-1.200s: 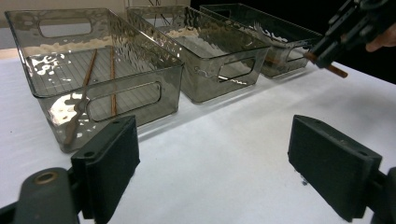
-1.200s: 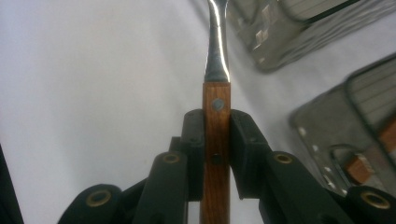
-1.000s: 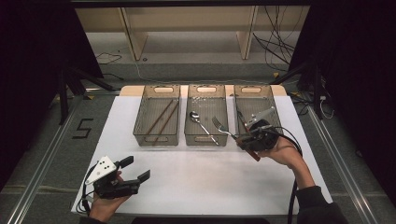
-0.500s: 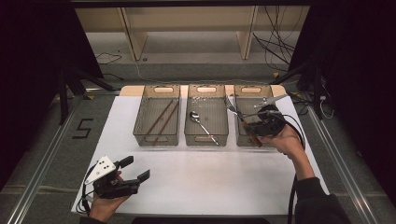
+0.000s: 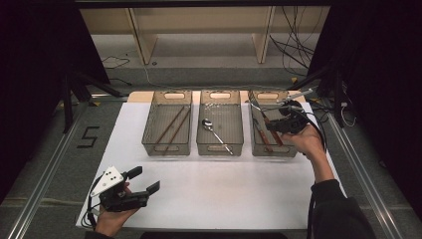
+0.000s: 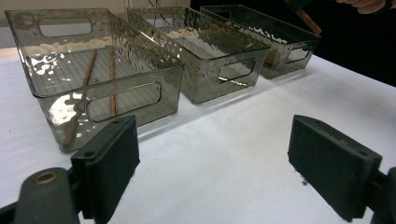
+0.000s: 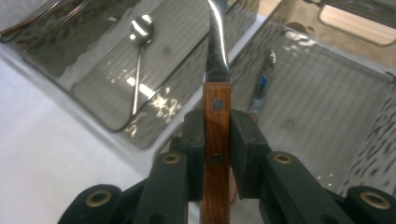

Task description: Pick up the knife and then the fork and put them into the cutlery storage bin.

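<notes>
Three clear bins stand in a row on the white table (image 5: 224, 194). Brown chopsticks (image 5: 171, 124) lie in the left bin (image 5: 166, 149), and a metal spoon (image 5: 207, 123) lies in the middle bin (image 5: 220, 149). My right gripper (image 5: 272, 127) hovers over the right bin (image 5: 271, 152), shut on a wooden-handled metal utensil (image 7: 216, 112) whose metal end points away from me. Its pads (image 7: 245, 140) clamp the riveted handle. Another utensil (image 7: 261, 88) lies on that bin's floor. My left gripper (image 5: 144, 179) rests open near the table's front left, with nothing between its pads (image 6: 107, 158).
The bins fill the back half of the table, and the left bin (image 6: 116, 98) is nearest my left gripper. Wooden shelving (image 5: 199, 30) and cables lie on the floor behind. Metal rails (image 5: 45, 174) run along both sides of the table.
My right gripper has carried the wooden-handled utensil back and to the right, from the front of the bins to over the right bin. The left gripper has stayed put.
</notes>
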Demonstrator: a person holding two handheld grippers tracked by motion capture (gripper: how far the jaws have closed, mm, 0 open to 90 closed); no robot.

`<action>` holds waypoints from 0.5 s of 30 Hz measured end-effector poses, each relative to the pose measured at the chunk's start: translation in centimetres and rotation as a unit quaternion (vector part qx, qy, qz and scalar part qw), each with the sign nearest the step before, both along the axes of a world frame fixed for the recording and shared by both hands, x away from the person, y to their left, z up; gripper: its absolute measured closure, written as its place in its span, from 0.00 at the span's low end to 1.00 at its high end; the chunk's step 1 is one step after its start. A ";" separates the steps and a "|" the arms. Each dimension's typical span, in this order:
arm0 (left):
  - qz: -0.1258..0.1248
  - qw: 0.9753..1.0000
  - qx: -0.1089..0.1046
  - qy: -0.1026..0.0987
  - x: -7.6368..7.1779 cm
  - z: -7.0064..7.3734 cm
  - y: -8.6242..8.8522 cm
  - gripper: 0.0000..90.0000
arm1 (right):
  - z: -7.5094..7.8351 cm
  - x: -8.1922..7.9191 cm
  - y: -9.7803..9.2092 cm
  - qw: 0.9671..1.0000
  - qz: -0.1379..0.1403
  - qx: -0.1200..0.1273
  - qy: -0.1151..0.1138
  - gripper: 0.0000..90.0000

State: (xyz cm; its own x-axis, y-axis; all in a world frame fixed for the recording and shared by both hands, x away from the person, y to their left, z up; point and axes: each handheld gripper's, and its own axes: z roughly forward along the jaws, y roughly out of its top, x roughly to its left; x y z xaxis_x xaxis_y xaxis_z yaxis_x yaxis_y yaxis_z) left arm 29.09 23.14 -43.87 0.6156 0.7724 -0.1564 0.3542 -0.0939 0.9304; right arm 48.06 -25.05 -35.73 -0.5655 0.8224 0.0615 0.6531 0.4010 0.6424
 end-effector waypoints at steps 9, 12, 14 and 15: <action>0.000 1.000 0.000 0.000 0.0 0.0 0.1 0.18 | -0.4 2.0 -0.7 0.999 -0.043 -0.004 0.011 0.86; 0.000 1.000 -0.001 0.000 0.0 0.0 0.1 0.18 | -0.6 2.6 -1.0 0.998 -0.055 -0.007 0.017 0.86; 0.000 1.000 0.000 0.000 0.0 0.0 0.1 0.18 | -0.7 2.8 -1.1 0.998 -0.056 -0.009 0.018 0.86; 0.000 1.000 -0.001 0.000 0.0 0.0 0.1 0.18 | -0.8 2.9 -1.1 0.998 -0.057 -0.010 0.018 0.86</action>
